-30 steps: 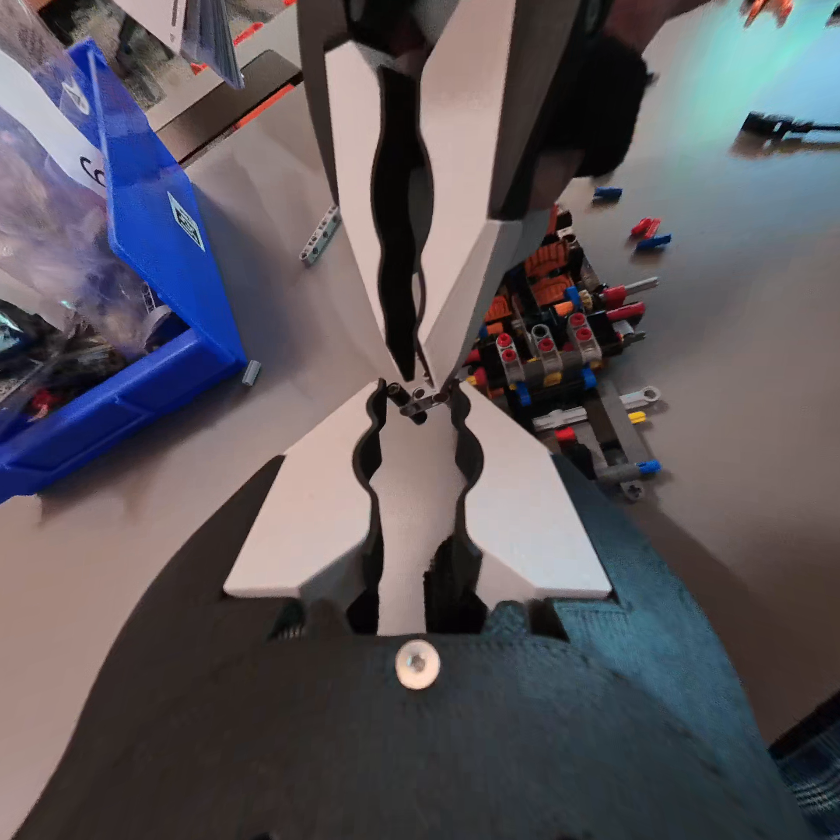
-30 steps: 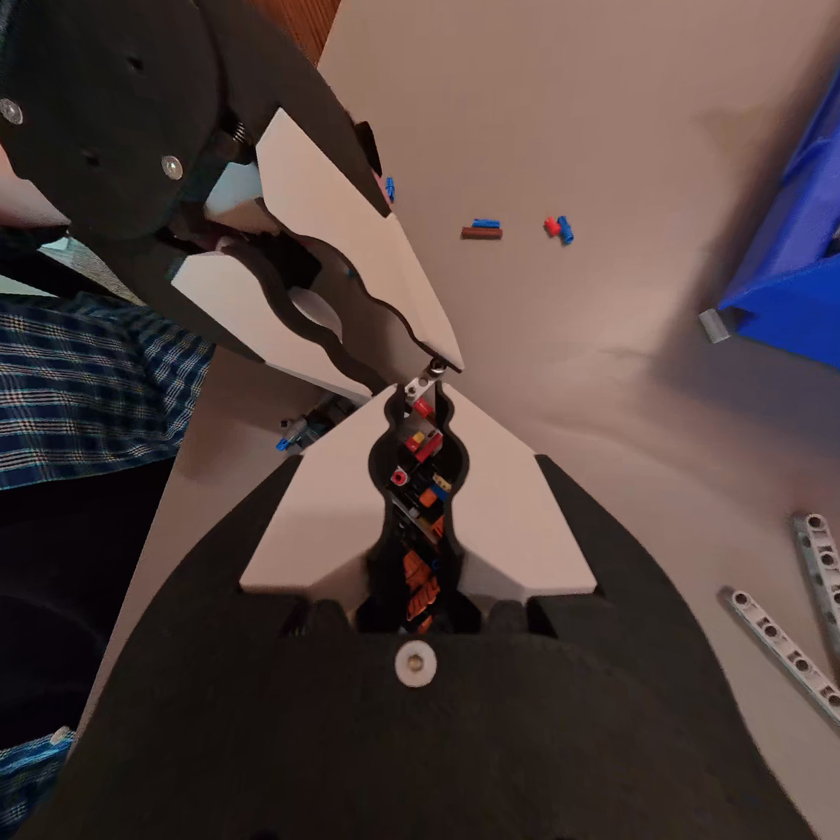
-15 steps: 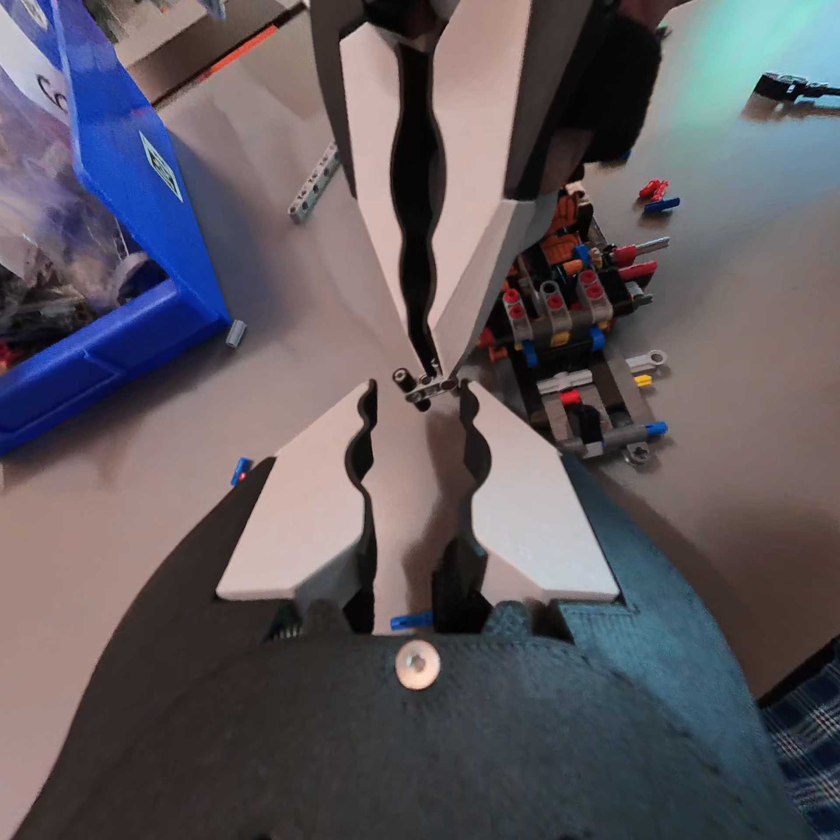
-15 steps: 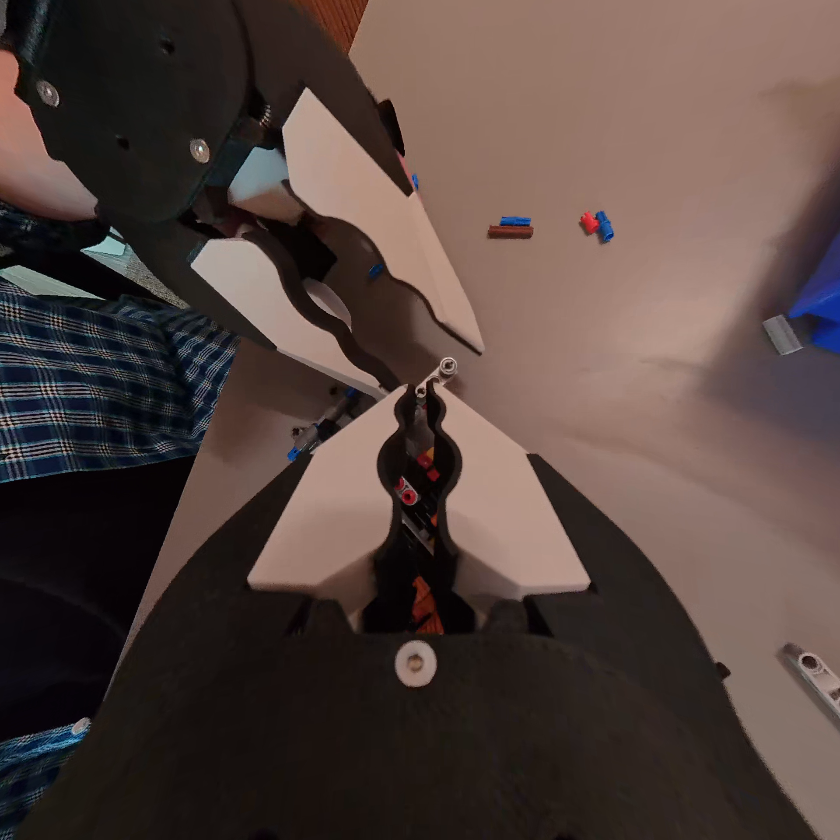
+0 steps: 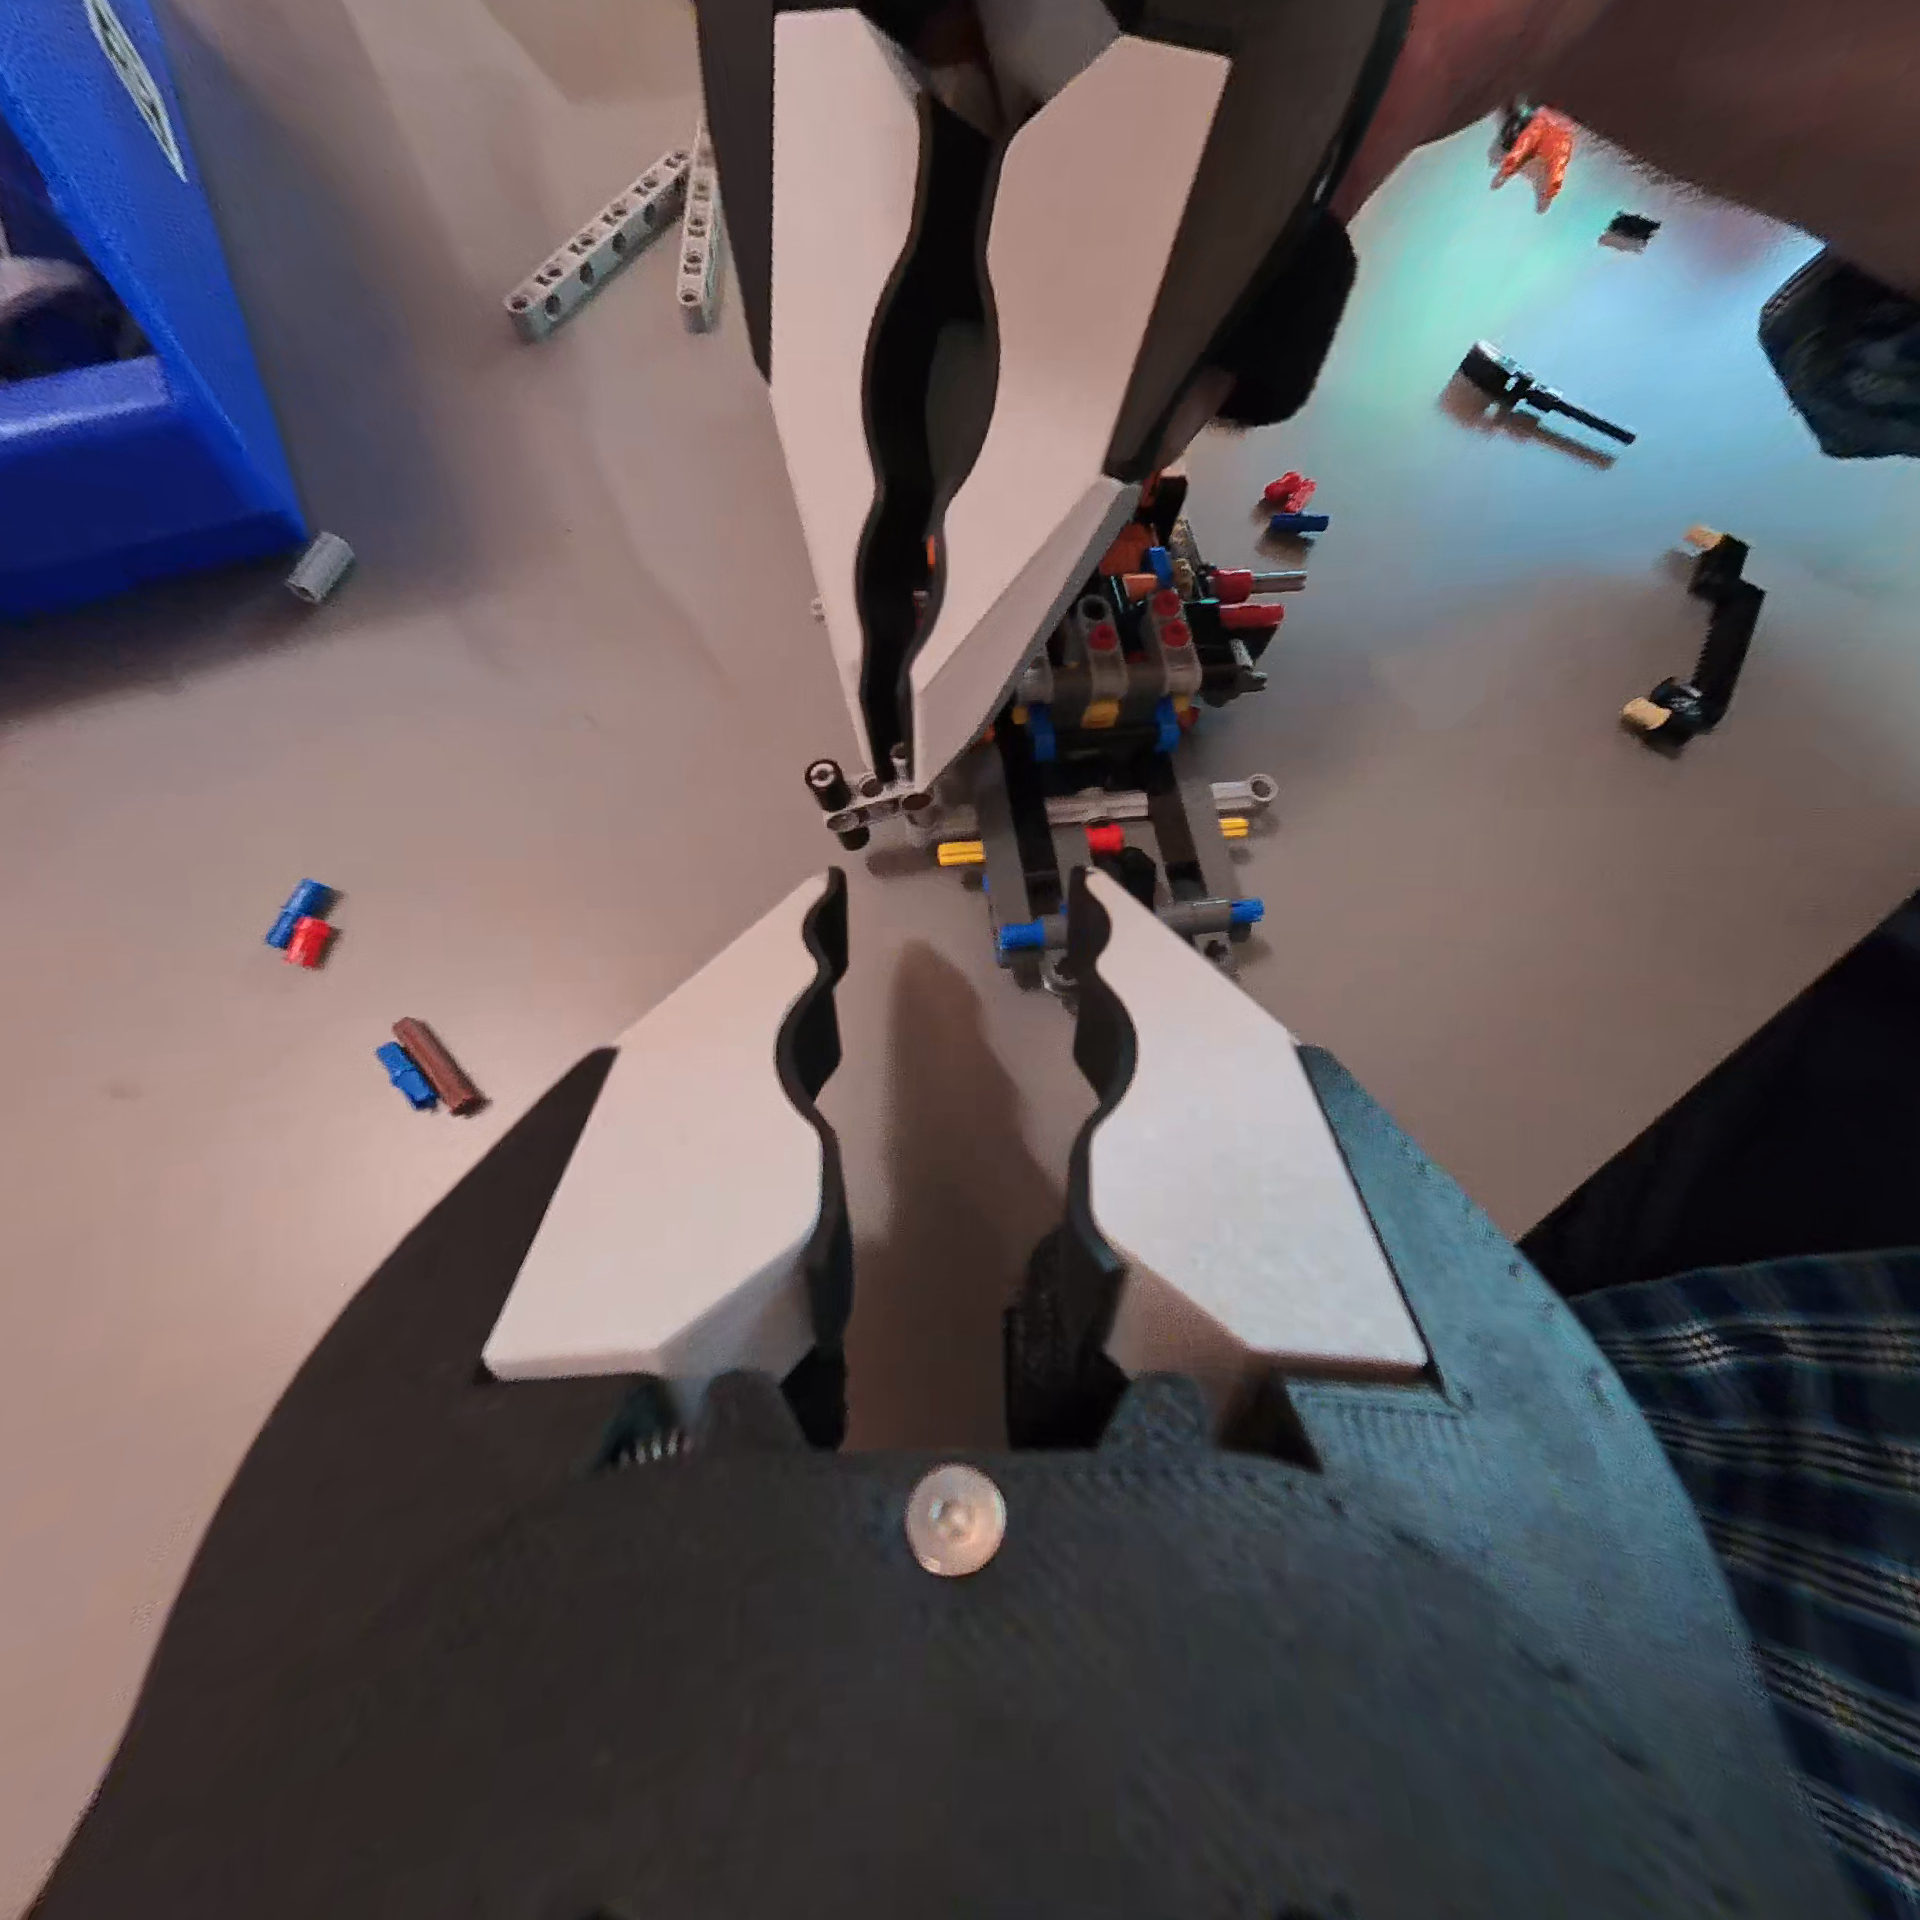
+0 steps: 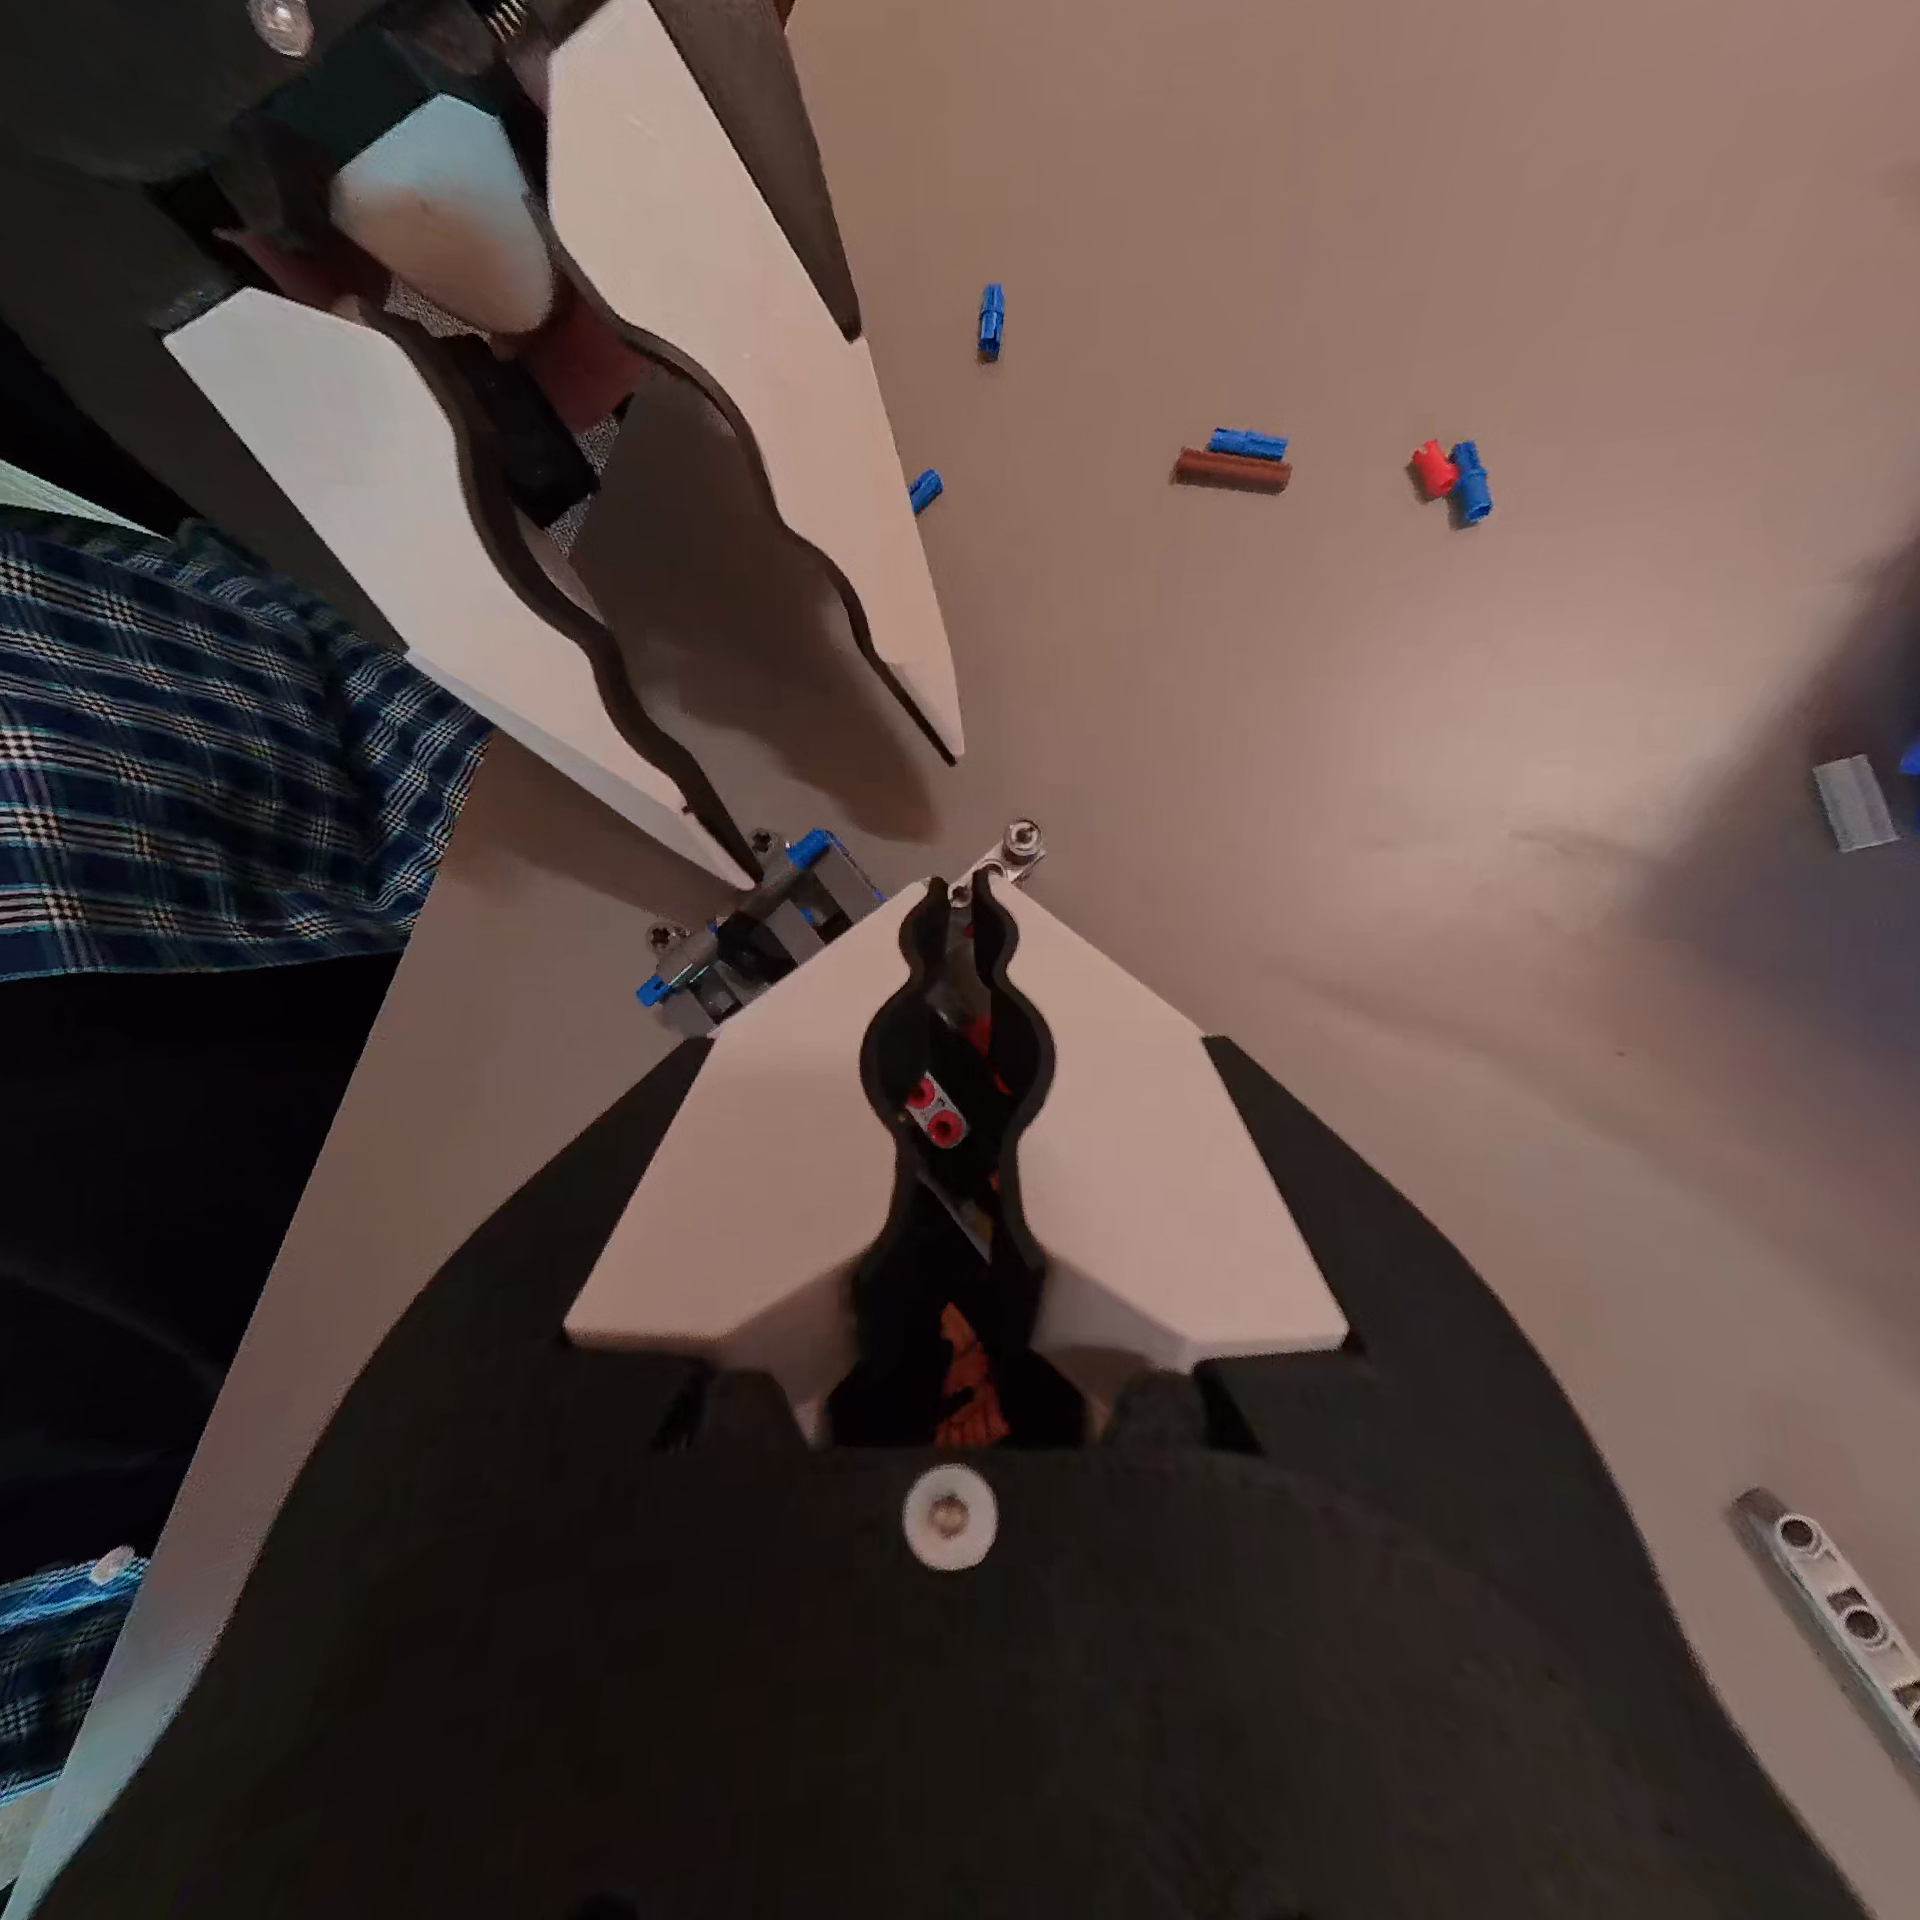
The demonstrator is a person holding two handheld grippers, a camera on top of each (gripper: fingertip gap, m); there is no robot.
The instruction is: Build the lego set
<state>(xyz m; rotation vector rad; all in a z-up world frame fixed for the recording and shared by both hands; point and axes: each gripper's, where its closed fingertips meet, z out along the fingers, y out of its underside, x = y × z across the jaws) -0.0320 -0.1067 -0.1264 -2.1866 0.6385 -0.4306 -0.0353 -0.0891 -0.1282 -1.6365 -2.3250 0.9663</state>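
The right gripper [image 5: 896, 774] has its fingers [image 5: 831, 436] closed on a small grey connector piece [image 5: 878, 812] with a black pin [image 5: 826, 777] at its outer end, holding it just above the worktop [image 5: 582, 727]. Facing it, the left gripper [image 5: 956, 894] has its fingers [image 5: 707, 1153] spread apart and empty, their tips just short of the connector piece. The partly built lego model [image 5: 1122, 748] sits on the worktop right behind and beside the right gripper's fingertips, reaching to the left gripper's right fingertip. Left of the open fingers lie a red and blue pin pair [image 5: 301, 925] and a brown axle with a blue pin [image 5: 431, 1065]. Farther off are two grey beams [image 5: 613, 244] and a blue bin [image 5: 125, 343].
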